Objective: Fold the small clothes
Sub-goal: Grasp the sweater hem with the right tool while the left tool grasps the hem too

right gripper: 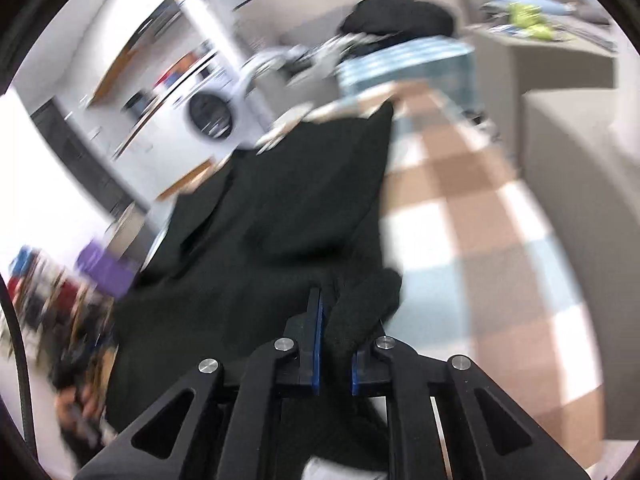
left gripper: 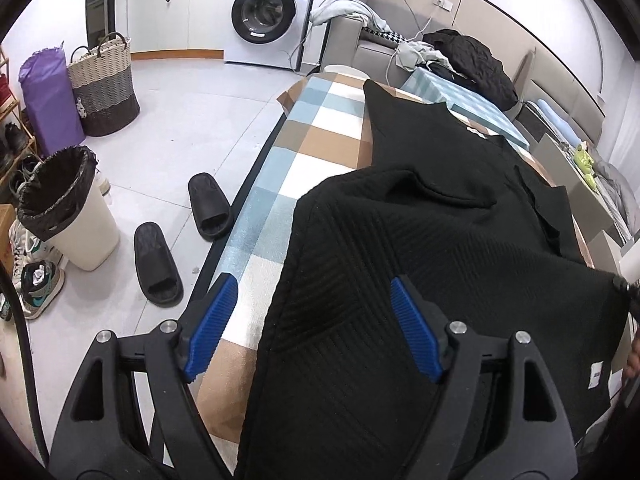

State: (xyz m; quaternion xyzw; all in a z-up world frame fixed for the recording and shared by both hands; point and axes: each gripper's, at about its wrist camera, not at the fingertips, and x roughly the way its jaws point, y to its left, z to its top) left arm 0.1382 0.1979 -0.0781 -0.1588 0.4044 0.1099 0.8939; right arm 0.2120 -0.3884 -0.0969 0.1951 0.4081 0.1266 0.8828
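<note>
A black ribbed knit garment [left gripper: 440,240] lies along the checkered cloth-covered table [left gripper: 312,136], its near part raised in a fold. My left gripper [left gripper: 312,324] is open, its blue pads [left gripper: 210,328] wide apart over the garment's left edge, holding nothing. In the right wrist view, which is motion-blurred, my right gripper [right gripper: 336,336] is shut on a bunched edge of the black garment [right gripper: 280,208] and holds it above the table [right gripper: 480,216].
Left of the table on the floor are two black slippers [left gripper: 180,236], a lined white bin [left gripper: 68,208], a woven basket [left gripper: 104,84] and a purple bag [left gripper: 48,96]. A washing machine [left gripper: 268,12] stands at the back. A sofa with piled clothes [left gripper: 468,60] is beyond the table.
</note>
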